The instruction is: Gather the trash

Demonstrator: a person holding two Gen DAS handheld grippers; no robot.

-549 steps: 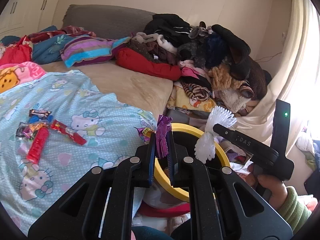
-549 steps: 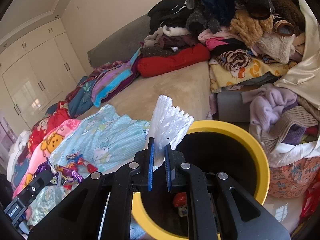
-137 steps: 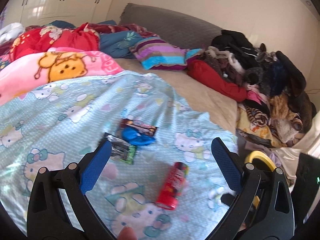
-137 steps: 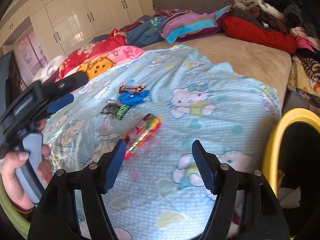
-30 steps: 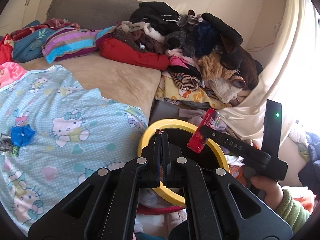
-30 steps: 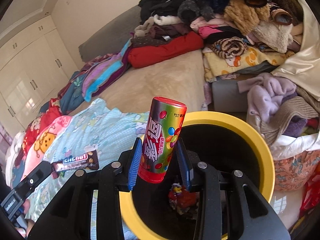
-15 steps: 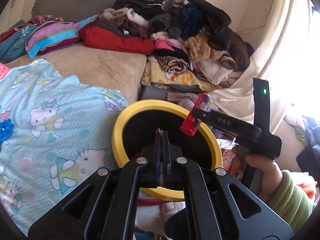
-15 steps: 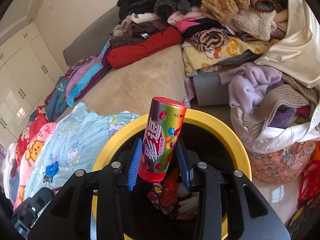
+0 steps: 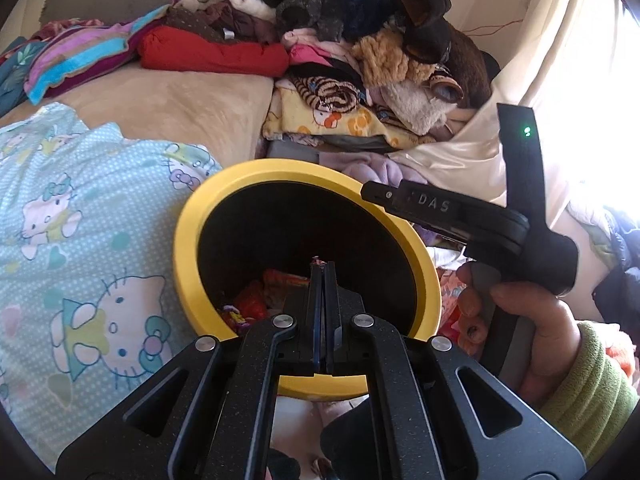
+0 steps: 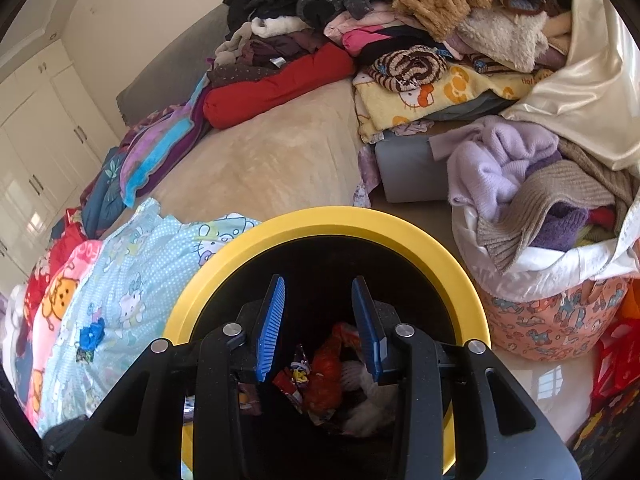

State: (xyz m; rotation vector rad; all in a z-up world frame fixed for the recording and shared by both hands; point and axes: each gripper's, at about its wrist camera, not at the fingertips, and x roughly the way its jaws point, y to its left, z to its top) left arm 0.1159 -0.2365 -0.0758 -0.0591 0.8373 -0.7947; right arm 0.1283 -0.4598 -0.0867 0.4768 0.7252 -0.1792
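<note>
A yellow-rimmed black trash bin (image 9: 188, 240) (image 10: 400, 224) stands beside the bed, with red and mixed wrappers (image 9: 256, 300) (image 10: 324, 372) in its bottom. My left gripper (image 9: 322, 268) is shut over the bin's mouth on a thin candy wrapper, seen edge-on, with only a small tip (image 9: 317, 258) showing. My right gripper (image 10: 318, 312) is open and empty above the bin; in the left wrist view (image 9: 440, 204) it reaches over the bin's right rim. A blue wrapper (image 10: 92, 334) and a dark one (image 10: 84, 356) lie on the Hello Kitty blanket.
The light-blue Hello Kitty blanket (image 9: 80, 240) covers the bed left of the bin. A heap of clothes and plush toys (image 9: 360, 40) is piled behind it. A basket of knitwear (image 10: 540, 240) stands right of the bin.
My right gripper has opened and the red candy tube has left it. Both grippers have come closer over the bin; the left stays shut.
</note>
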